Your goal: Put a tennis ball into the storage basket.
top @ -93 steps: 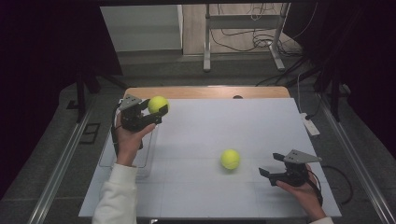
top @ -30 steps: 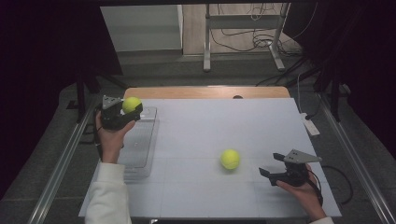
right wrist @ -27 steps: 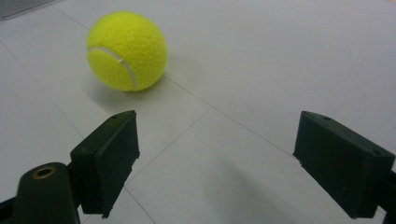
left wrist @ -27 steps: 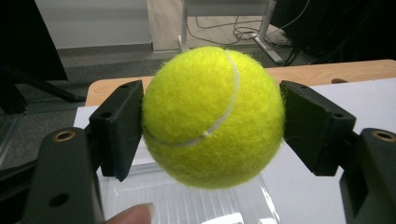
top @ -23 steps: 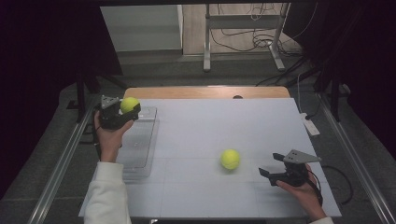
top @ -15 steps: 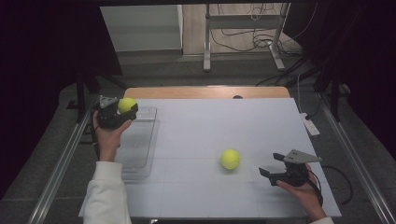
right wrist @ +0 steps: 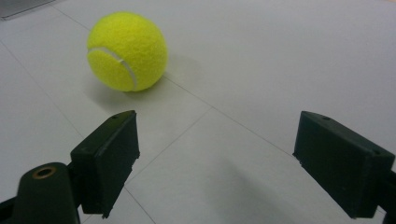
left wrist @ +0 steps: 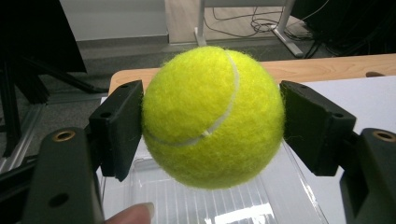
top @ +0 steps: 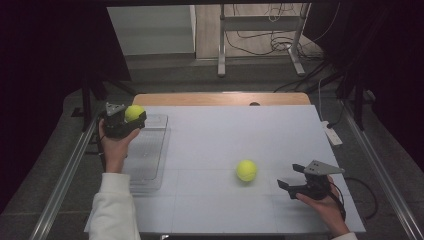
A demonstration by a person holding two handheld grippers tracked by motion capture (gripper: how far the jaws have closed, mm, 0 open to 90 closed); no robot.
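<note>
While the left claw (top: 131,120) clamps a fuzzy yellow tennis ball (top: 133,113) directly above the far end of the clear plastic tray (top: 150,155), the right claw (top: 290,181) gapes empty.

Fuzzy yellow felt ball (left wrist: 212,116); matt black tongs (left wrist: 212,119); ribbed clear tray (top: 150,150), probably plastic.

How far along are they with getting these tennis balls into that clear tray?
About midway, it seems. Nothing lies in the clear tray yet. In hand: the left gripper is clamped on one tennis ball, held above the tray's far end. Left to do: let that ball go into the tray, then probably fetch the second ball, which rests on the white table in front of the open right gripper.
</note>
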